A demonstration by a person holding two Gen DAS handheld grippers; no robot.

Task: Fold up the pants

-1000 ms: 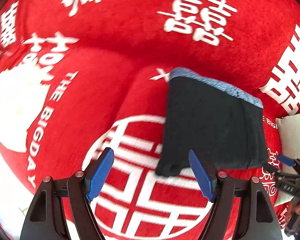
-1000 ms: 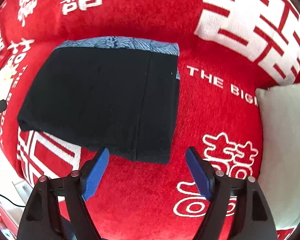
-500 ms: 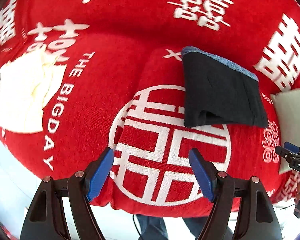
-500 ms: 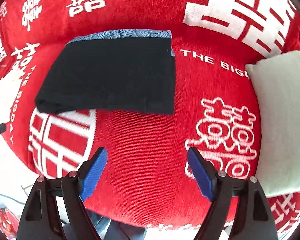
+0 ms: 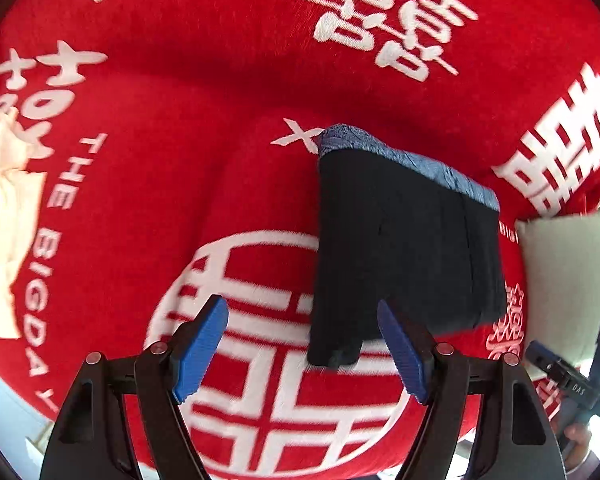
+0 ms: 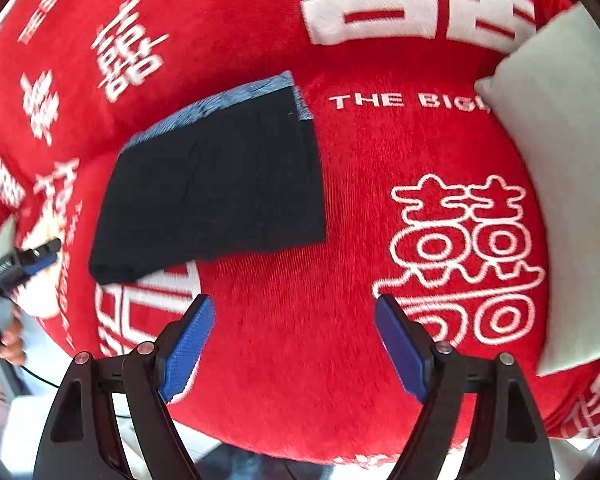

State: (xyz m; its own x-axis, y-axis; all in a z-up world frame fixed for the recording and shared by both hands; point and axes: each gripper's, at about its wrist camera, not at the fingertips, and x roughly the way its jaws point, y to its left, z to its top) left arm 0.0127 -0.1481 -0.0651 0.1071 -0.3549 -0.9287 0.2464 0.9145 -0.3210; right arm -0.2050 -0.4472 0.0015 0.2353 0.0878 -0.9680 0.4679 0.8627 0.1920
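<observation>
Now the left gripper (image 5: 302, 346) has swung back toward the folded pants (image 5: 404, 248), both claws apart and empty.

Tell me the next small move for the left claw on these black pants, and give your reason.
Probably ease the left claw forward and down onto the near corner of the black pants. Both claws stand open and empty, the right claw over bare red cover. The pants lie in a flat rectangle, blue waistband at the far edge, and that near corner already sits between the left pads.
</observation>
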